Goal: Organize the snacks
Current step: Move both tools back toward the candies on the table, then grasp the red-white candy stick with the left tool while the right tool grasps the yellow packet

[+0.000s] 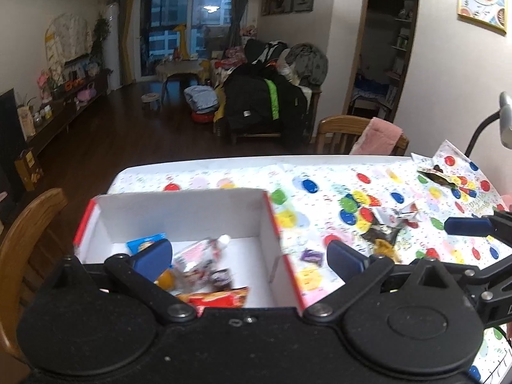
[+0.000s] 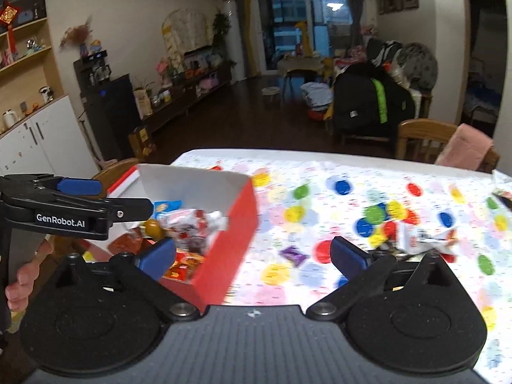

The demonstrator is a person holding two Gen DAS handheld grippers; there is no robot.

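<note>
Red-sided box already holds several snacks while loose packets lie on the worktop just beside it, and both your left claw and right claw are spread and empty, so a hurried reach may knock the box.
</note>
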